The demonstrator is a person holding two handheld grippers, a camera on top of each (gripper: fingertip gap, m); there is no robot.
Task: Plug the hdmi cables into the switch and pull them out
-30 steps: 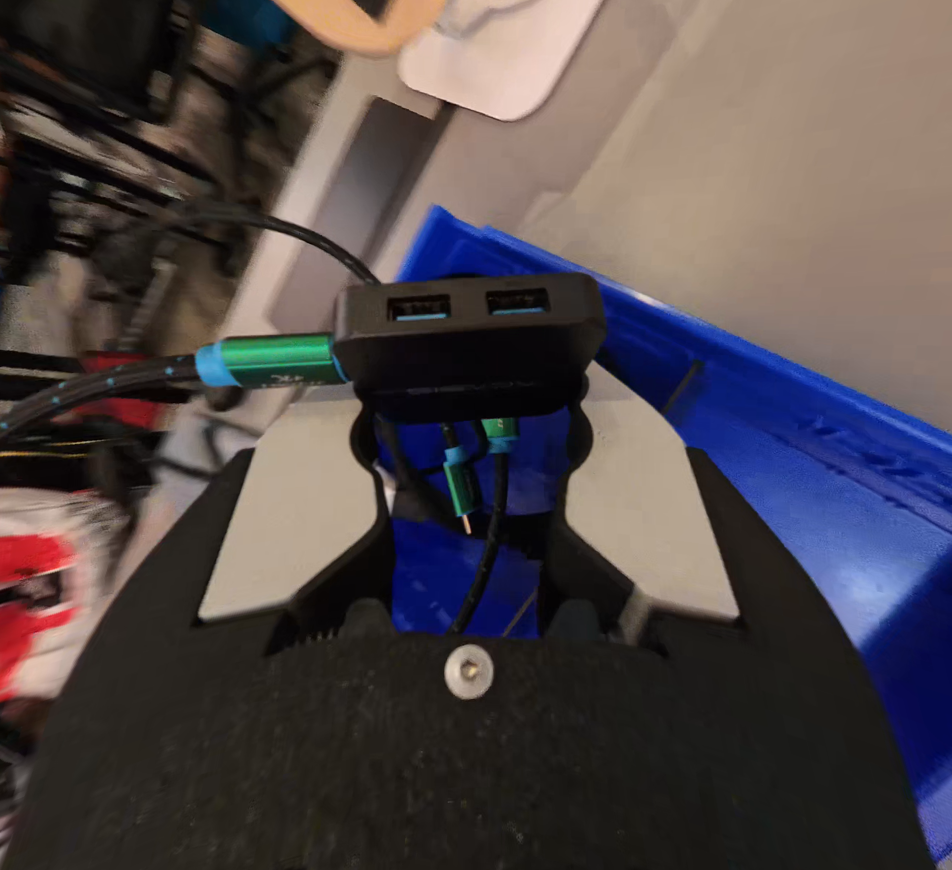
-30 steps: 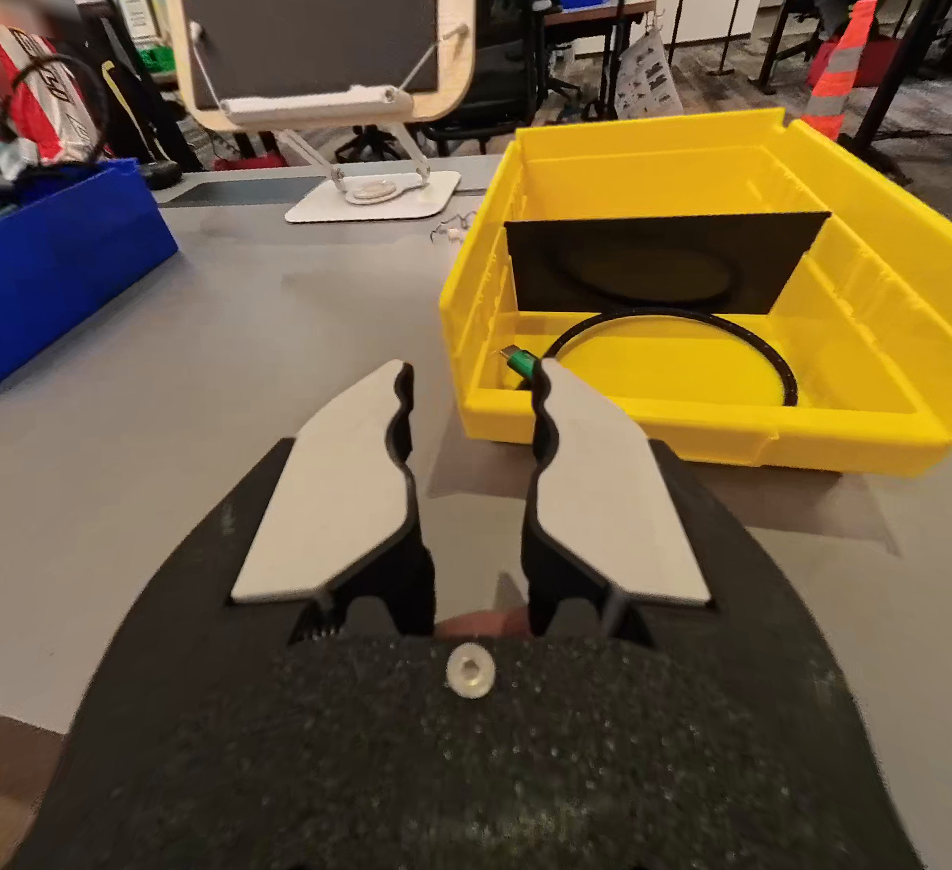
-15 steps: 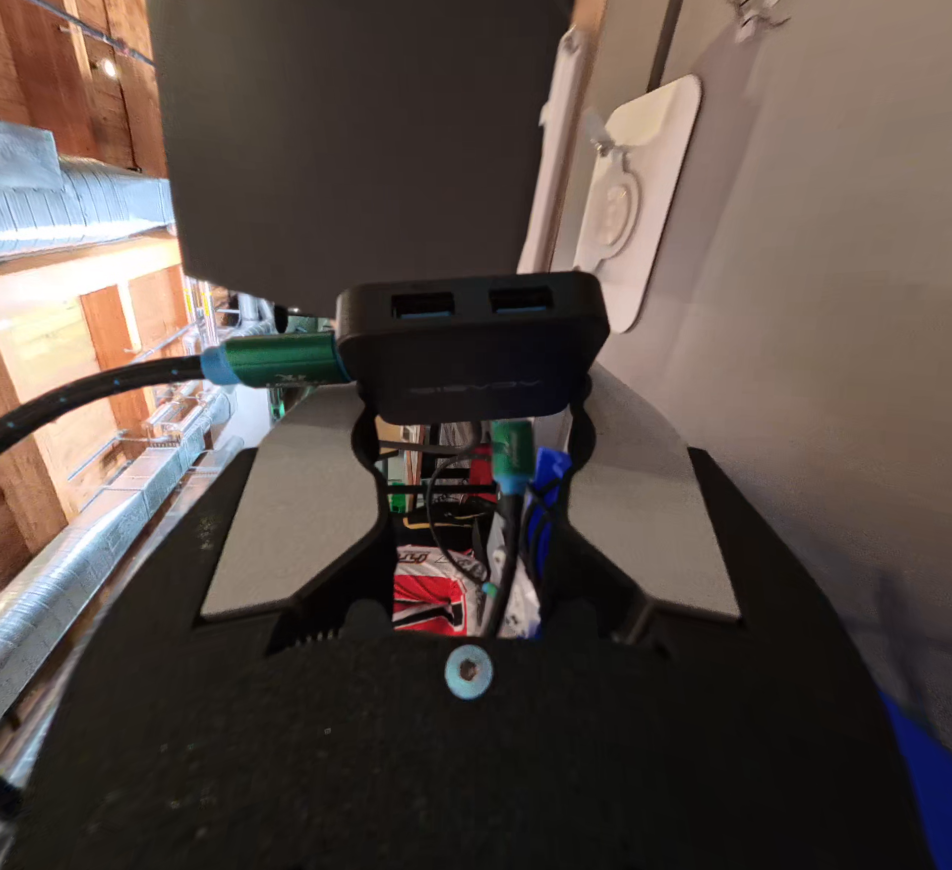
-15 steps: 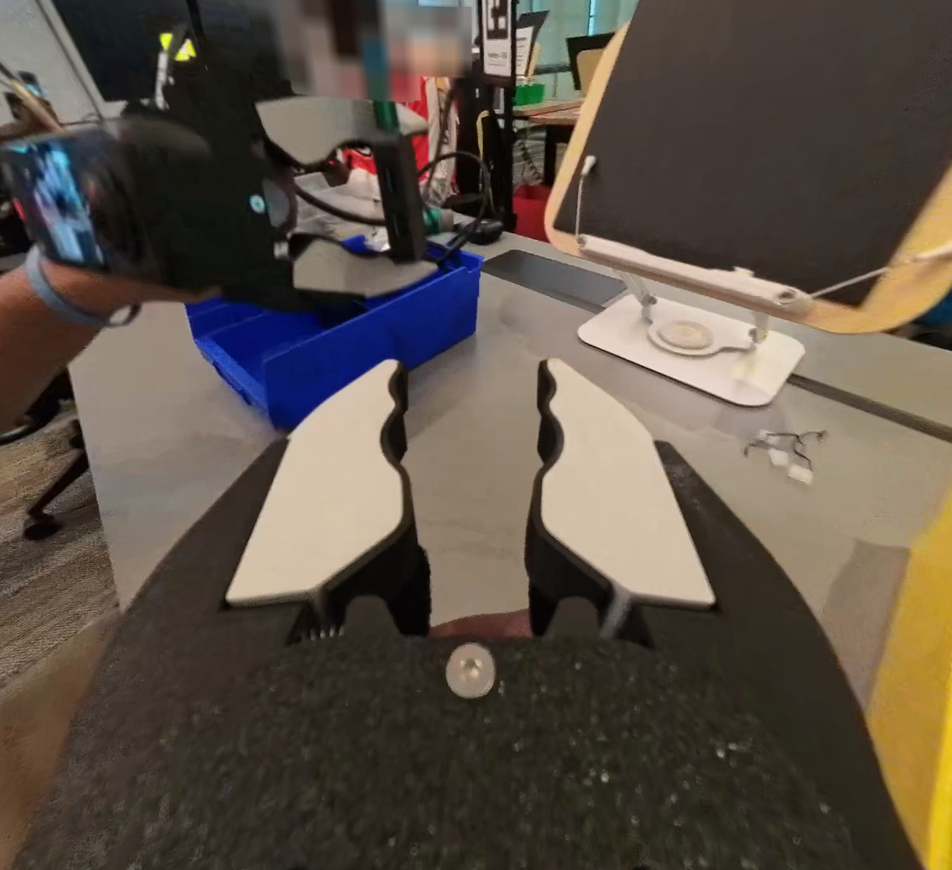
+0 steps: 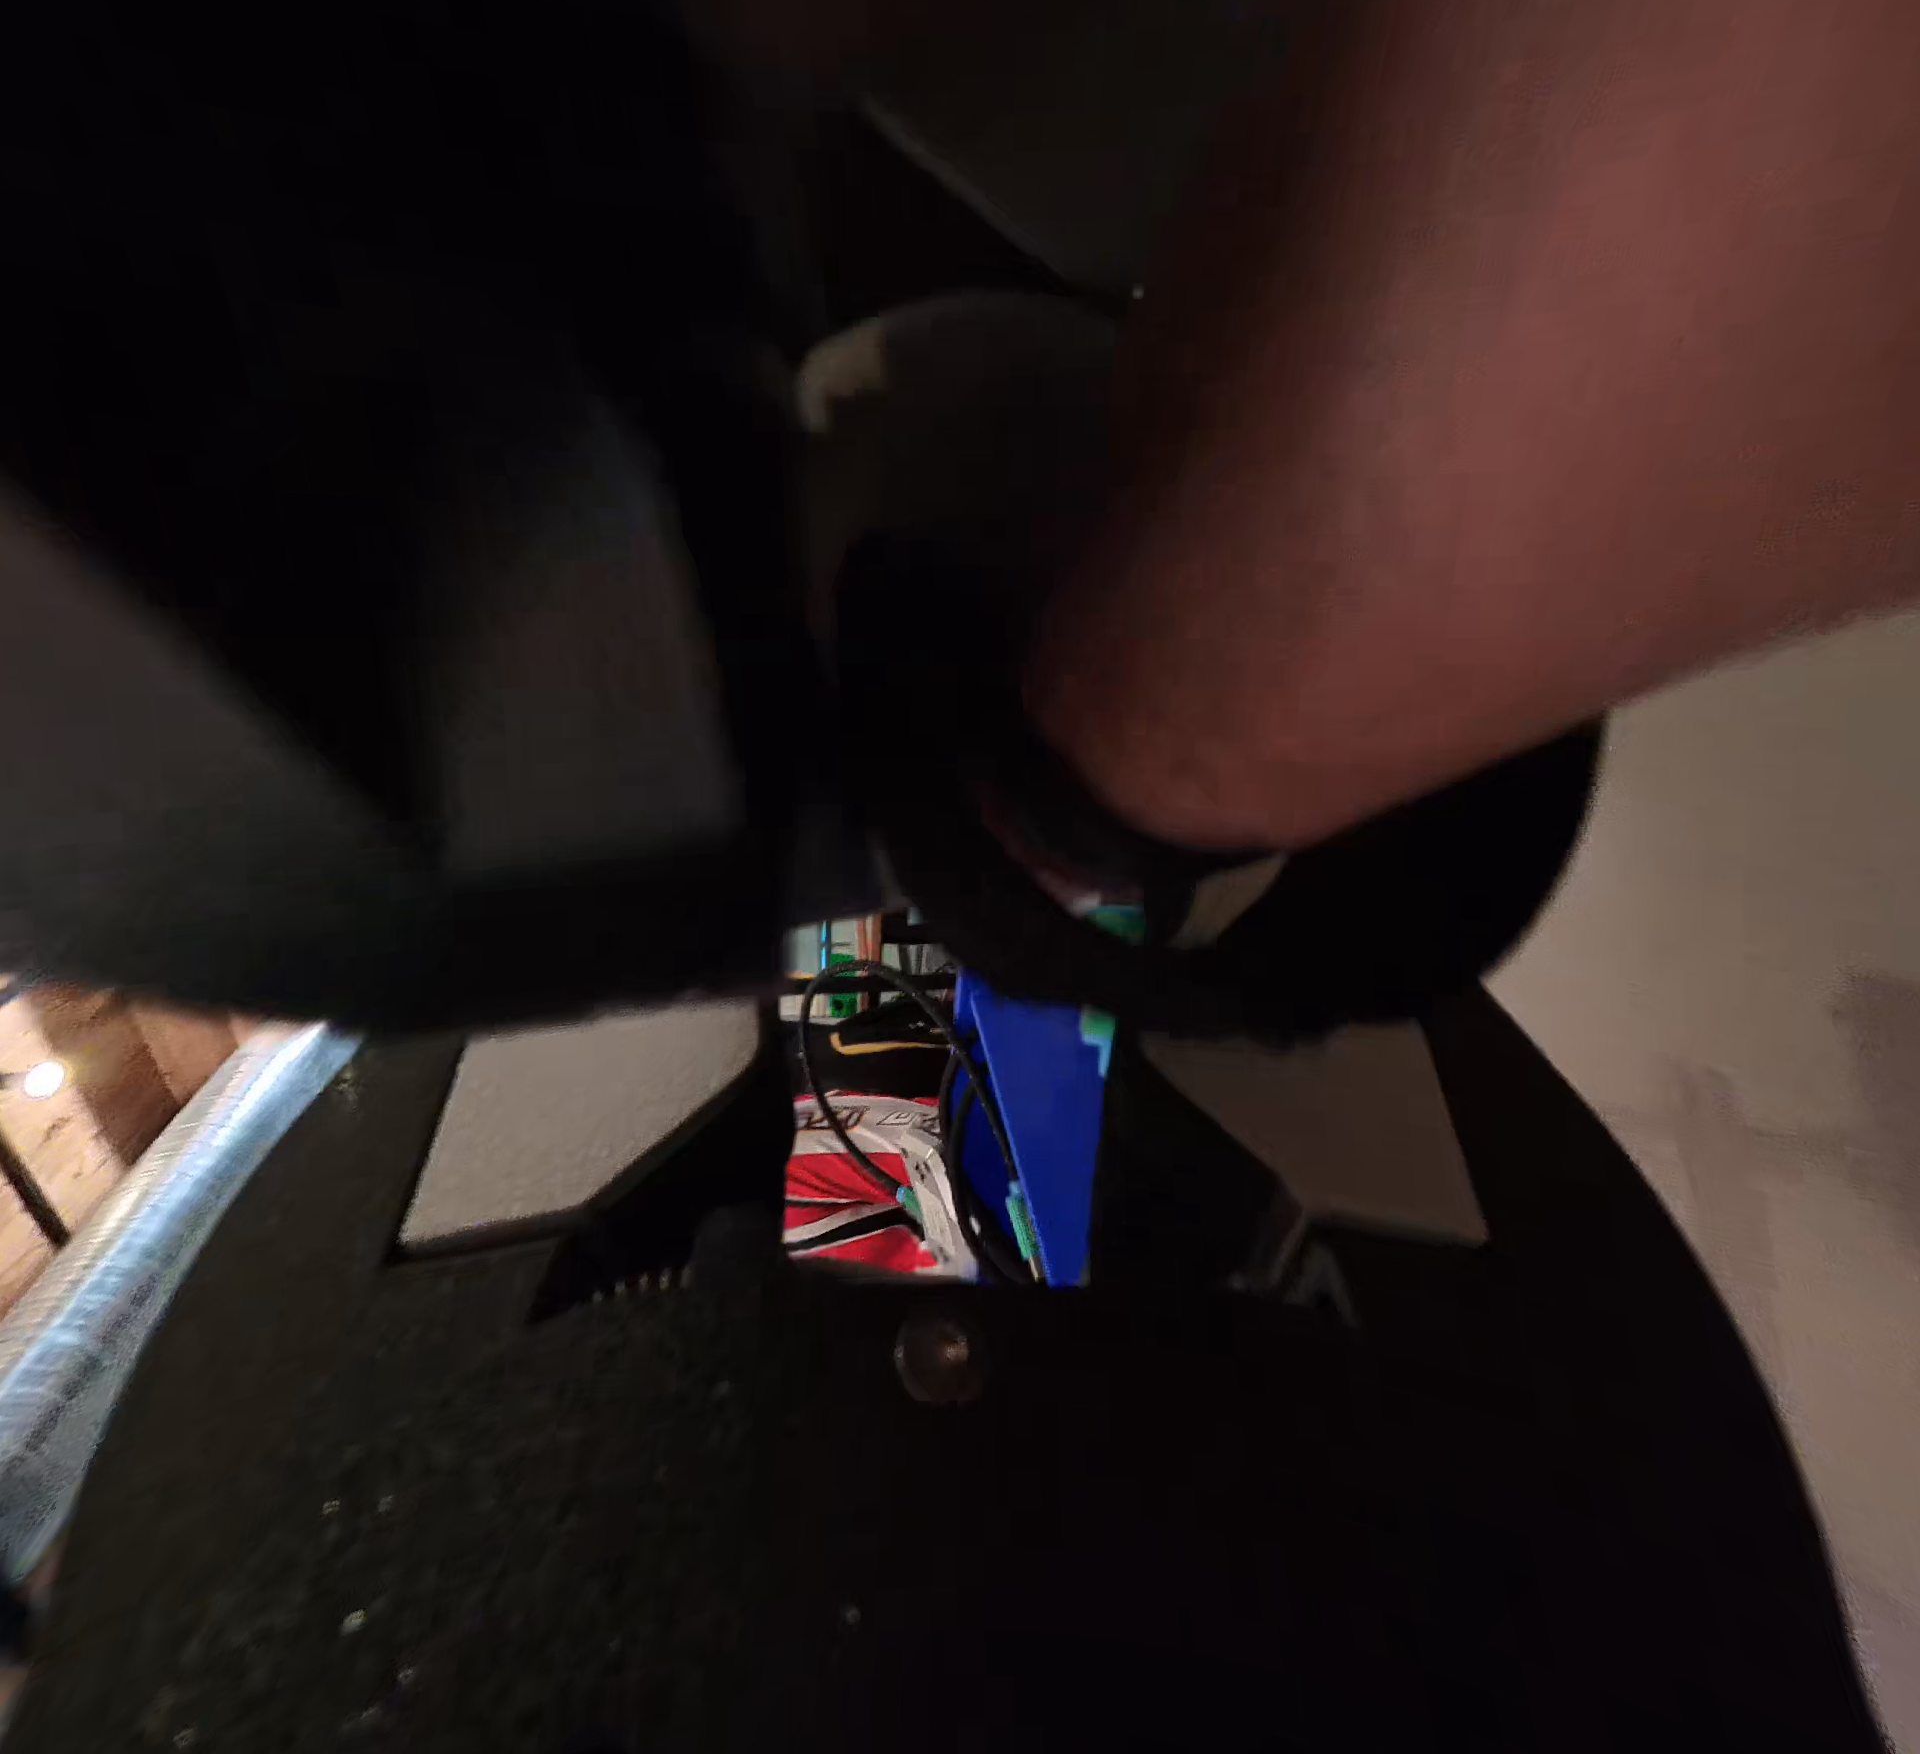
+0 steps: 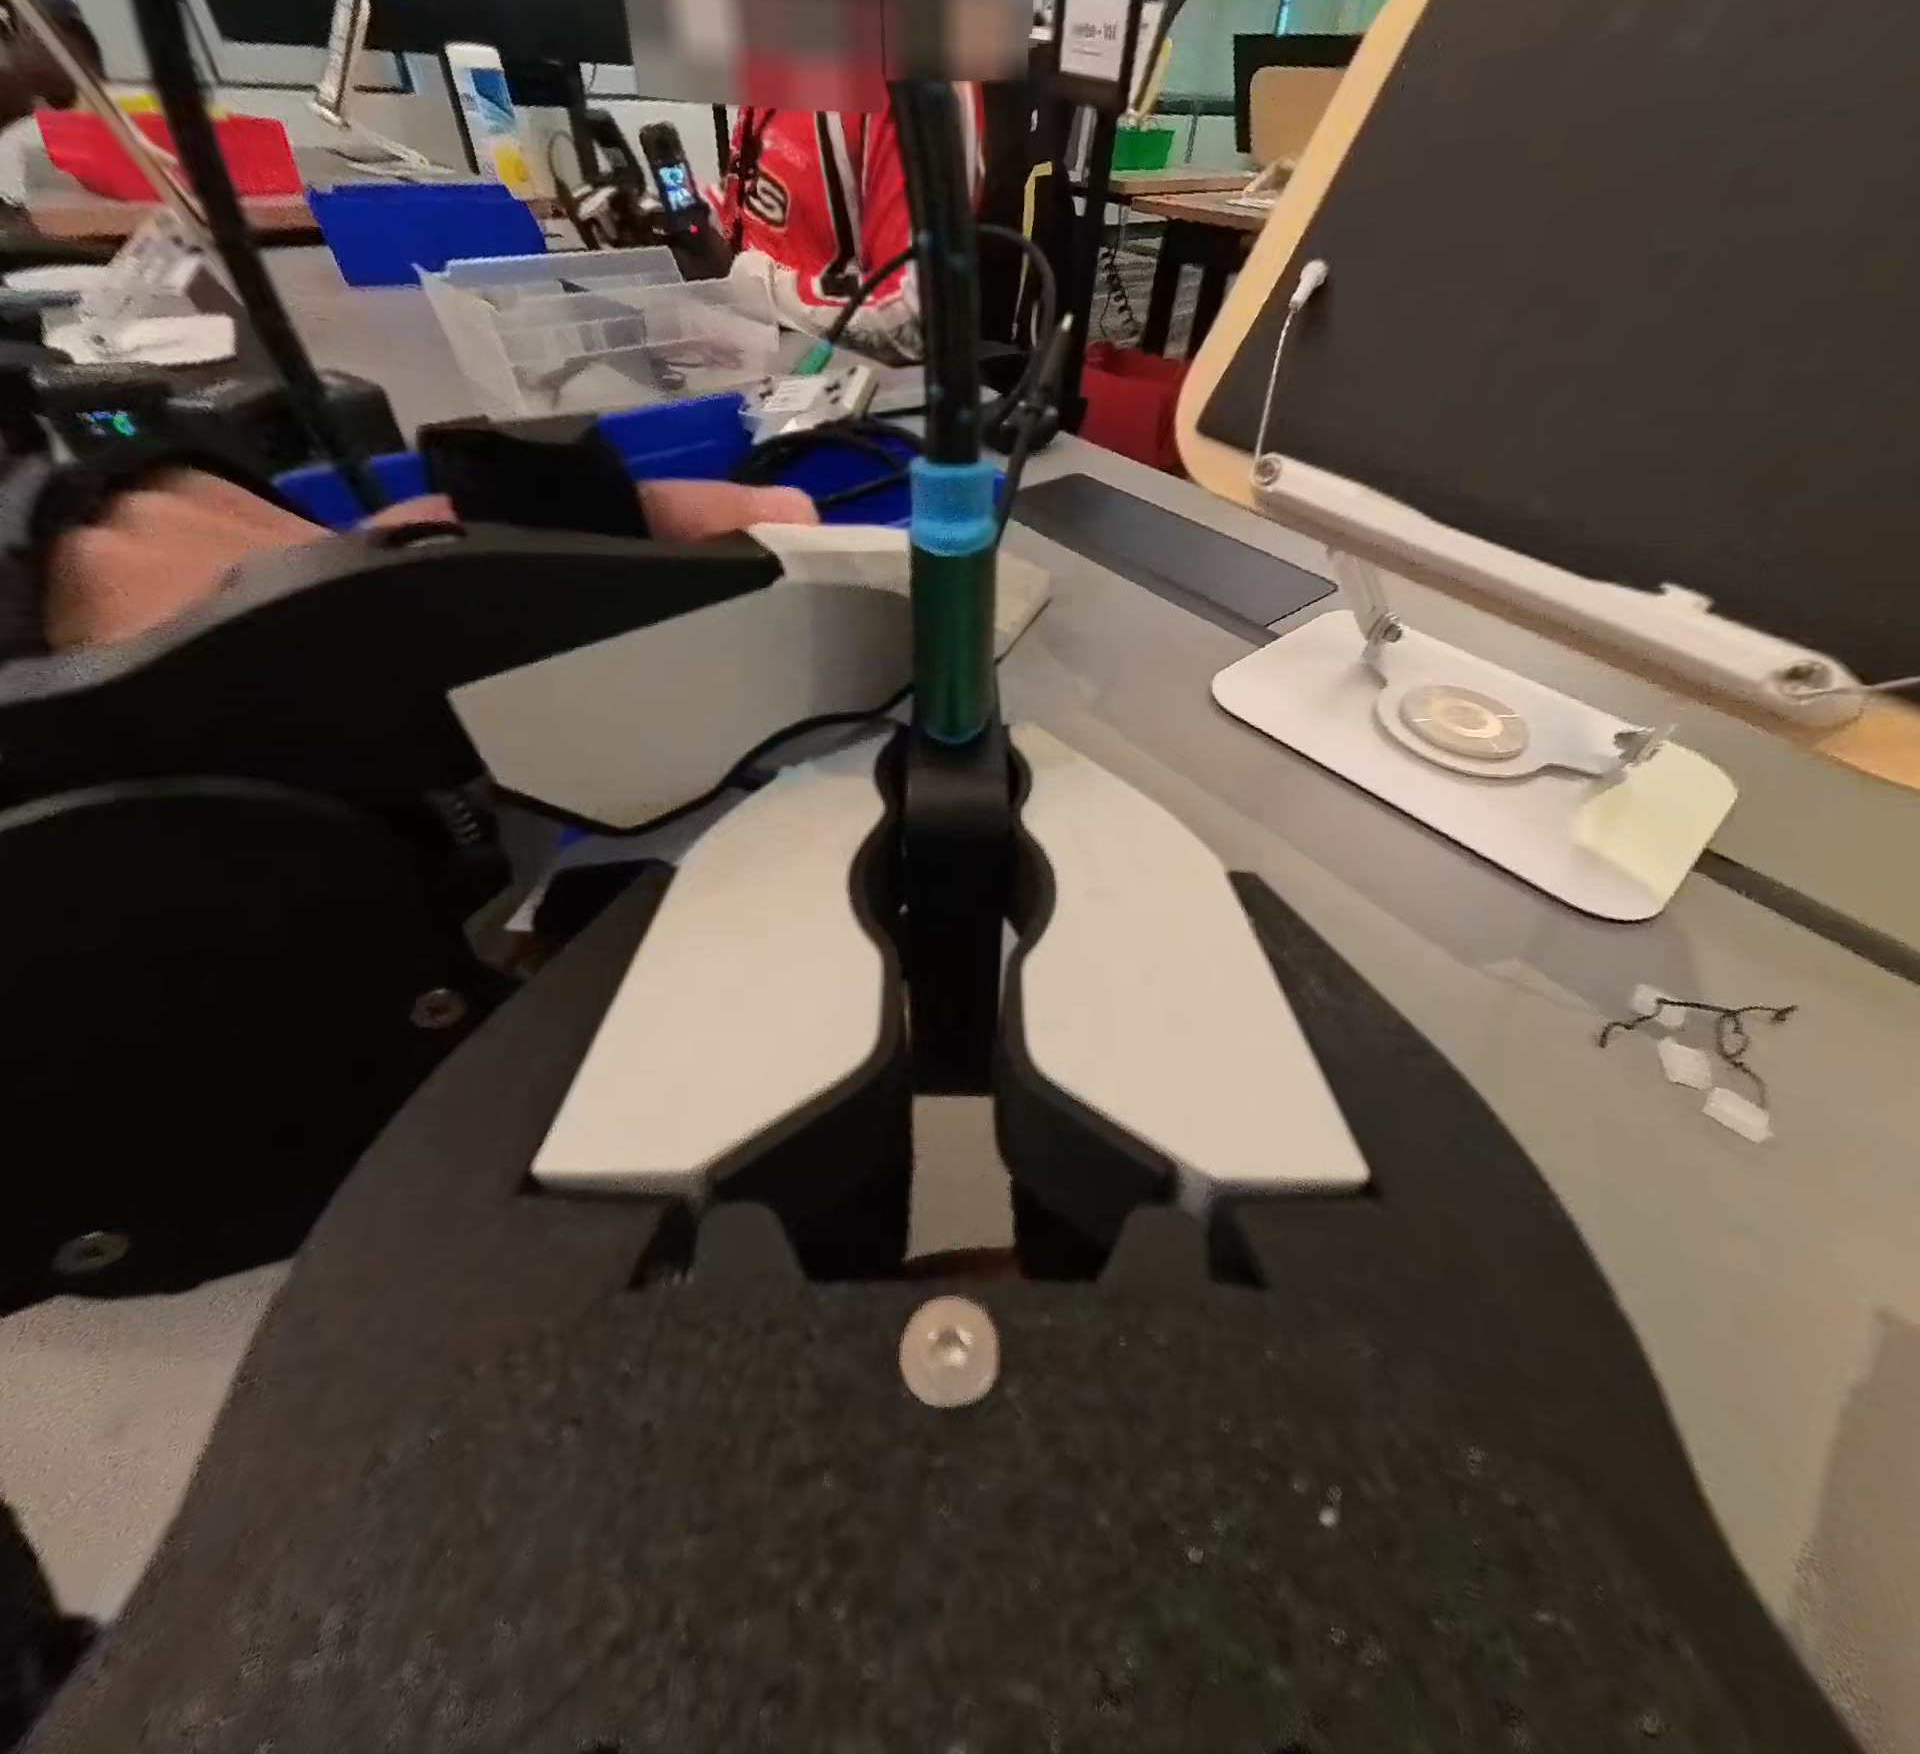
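In the right wrist view my right gripper (image 6: 951, 769) is shut on the thin black switch (image 6: 951, 915), seen edge-on between its pads. A green HDMI plug (image 6: 951, 634) with a blue collar sits in the switch's top end, and its black cable (image 6: 940, 250) runs straight up. My left gripper (image 6: 894, 665) comes in from the left and straddles the same switch. In the left wrist view its pads (image 5: 582, 1112) keep the same gap as before. Their tips and the switch are hidden there by a hand (image 5: 1403, 354) and the dark body of the right gripper.
A blue bin (image 6: 665, 447) holding cables stands behind the left gripper and also shows in the left wrist view (image 5: 1039, 1133). A white stand base (image 6: 1434, 769) with a dark board (image 6: 1662, 250) is at the right. Small white clips (image 6: 1704, 1070) lie on the grey table. The tips of both grippers are at nearly the same place.
My right gripper swung left, away from the yellow bin, reached the left gripper and shut on the switch. It now blocks most of the left wrist view.
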